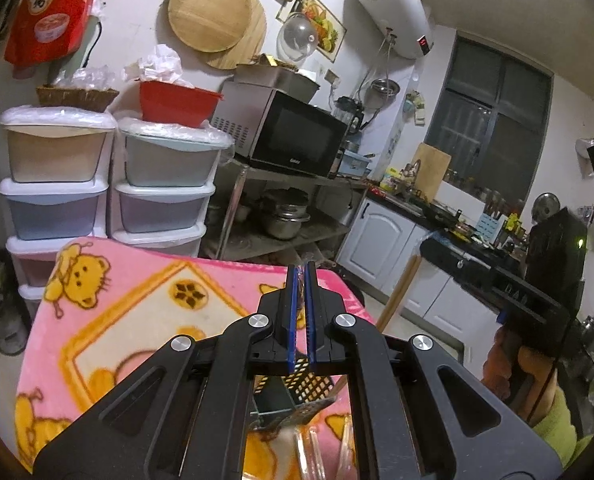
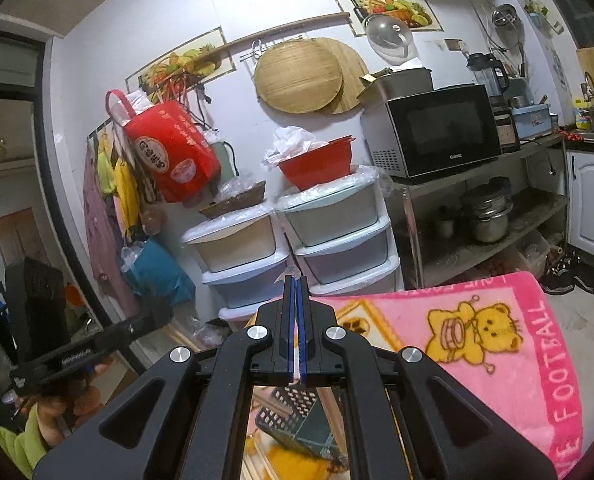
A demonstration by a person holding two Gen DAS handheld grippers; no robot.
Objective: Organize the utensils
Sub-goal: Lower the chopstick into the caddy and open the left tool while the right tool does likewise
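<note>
My left gripper (image 1: 301, 270) is raised above the pink blanket (image 1: 137, 312), its blue pads nearly together on a thin dark utensil whose kind I cannot tell. My right gripper (image 2: 296, 280) is shut on a thin white utensil handle (image 2: 297, 360) that shows between its pads. Below both grippers stands a black perforated utensil holder (image 1: 305, 392), which also shows in the right wrist view (image 2: 297, 416), with pale chopstick-like sticks (image 1: 345, 448) lying beside it on the blanket. The right gripper's body shows at the right of the left wrist view (image 1: 537, 288).
Stacked plastic drawers (image 1: 57, 184) with a red basin (image 1: 177, 102) on top stand behind the table. A metal rack holds a microwave (image 1: 293, 136) and pots (image 1: 287, 218). Kitchen counter and cabinets (image 1: 381, 232) are at the right. A red bag (image 2: 169, 148) hangs on the wall.
</note>
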